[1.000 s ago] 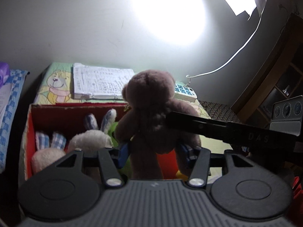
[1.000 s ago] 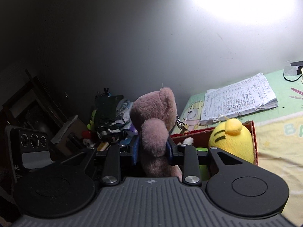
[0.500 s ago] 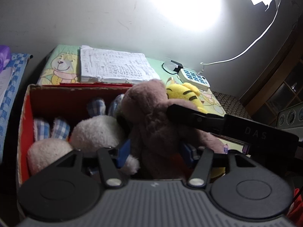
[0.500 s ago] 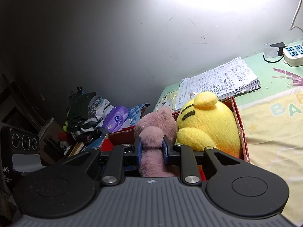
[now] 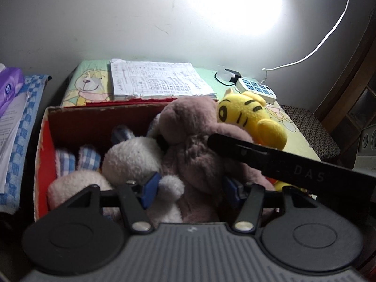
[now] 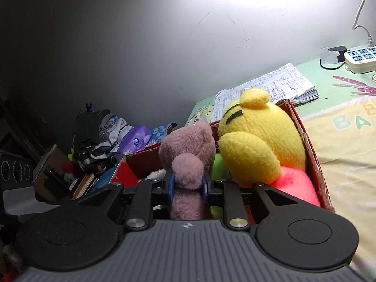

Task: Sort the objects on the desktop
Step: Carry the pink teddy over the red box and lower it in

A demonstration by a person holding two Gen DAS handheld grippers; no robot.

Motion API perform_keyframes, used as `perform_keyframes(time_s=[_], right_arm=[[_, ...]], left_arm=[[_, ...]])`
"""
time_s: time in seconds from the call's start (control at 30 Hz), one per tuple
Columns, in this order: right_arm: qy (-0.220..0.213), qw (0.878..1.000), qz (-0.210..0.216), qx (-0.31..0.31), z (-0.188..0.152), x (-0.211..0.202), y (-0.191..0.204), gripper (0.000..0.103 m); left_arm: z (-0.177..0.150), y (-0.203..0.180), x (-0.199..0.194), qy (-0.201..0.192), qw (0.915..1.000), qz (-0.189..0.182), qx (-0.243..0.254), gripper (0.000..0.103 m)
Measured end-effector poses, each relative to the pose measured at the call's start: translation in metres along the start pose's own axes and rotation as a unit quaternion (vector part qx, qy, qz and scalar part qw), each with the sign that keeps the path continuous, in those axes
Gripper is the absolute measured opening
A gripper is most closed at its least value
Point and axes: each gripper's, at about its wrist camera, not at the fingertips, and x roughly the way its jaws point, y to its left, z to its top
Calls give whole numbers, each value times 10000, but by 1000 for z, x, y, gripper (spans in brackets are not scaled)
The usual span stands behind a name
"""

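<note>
Whereas a second earlier the brown plush teddy bear (image 5: 195, 150) had hung upright above the red cardboard box (image 5: 44, 141), both hands had since lowered it, and it sat inside the box among the other toys. The left gripper (image 5: 188, 188) was opening: its blue pads stood wider than before, flanking the bear's lower body, the left pad against the white plush rabbit (image 5: 134, 157); whether either pad pressed on the bear could not be told, so no firm pinch was visible. The right gripper (image 6: 188, 186) had narrowed and was pinching the bear's limb between its blue pads. Judged from this, the placing step was nearly complete and release remained.

The box was crowded. The yellow striped plush toy (image 5: 249, 119) leaned against the bear on the right, above a pink-red plush body (image 6: 296, 185). A pale plush toy with blue checked ears (image 5: 70, 178) filled the near left corner. The right gripper's black arm crossed the bear's chest in the left view. Behind the box lay a stack of handwritten paper sheets (image 5: 157, 80) and a white power strip (image 5: 256, 88) on the patterned desk mat (image 6: 347, 145). Withdrawal risked snagging neighbouring plush.
</note>
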Motion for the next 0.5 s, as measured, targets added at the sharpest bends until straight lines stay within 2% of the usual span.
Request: perform_keyframes(time_s=[0.1,0.3,0.5], right_arm=[[-55,10000,5,-25,-3,5,-2,22],[187,9997,169,-41,-10,3,1,24],[160,9998,52,-116,-3,-19,4,29]], left_arm=[[-3,3,-1,81,10000,-26,7,63],[-14,-9,-7,50,9990,150,411,70],[-11,-4,-6,51,9994,118,327,74]])
